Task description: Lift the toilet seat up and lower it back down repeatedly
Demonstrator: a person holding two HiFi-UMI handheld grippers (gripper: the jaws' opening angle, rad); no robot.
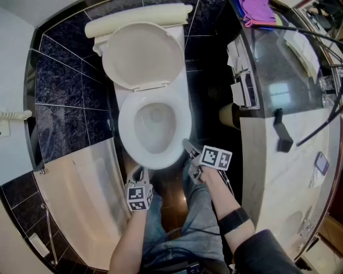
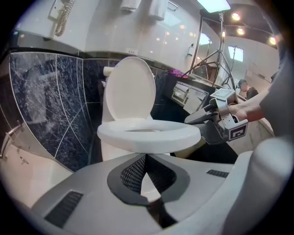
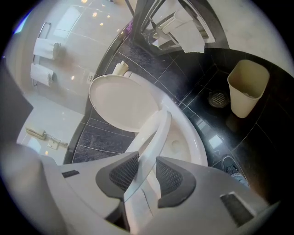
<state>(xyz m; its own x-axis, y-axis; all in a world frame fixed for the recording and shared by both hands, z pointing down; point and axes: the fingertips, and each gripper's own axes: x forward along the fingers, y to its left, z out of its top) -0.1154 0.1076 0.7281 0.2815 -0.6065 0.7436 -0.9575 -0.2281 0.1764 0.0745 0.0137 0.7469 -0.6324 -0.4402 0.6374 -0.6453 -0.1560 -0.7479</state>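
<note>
- Between the pads of the right hand-held gripper (image 3: pixel 146 158): the white oval plastic toilet seat (image 3: pixel 154 126), gripped edge-on, long axis pointing ahead.
- Only its own view shows the left hand-held gripper (image 2: pixel 146 158) clenched, empty.

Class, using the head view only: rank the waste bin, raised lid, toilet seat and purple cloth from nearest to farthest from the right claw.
1. Toilet seat: gripped in the right claw.
2. Waste bin: just to the claw's right.
3. Raised lid: upright at the back.
4. Purple cloth: top right, farthest.
</note>
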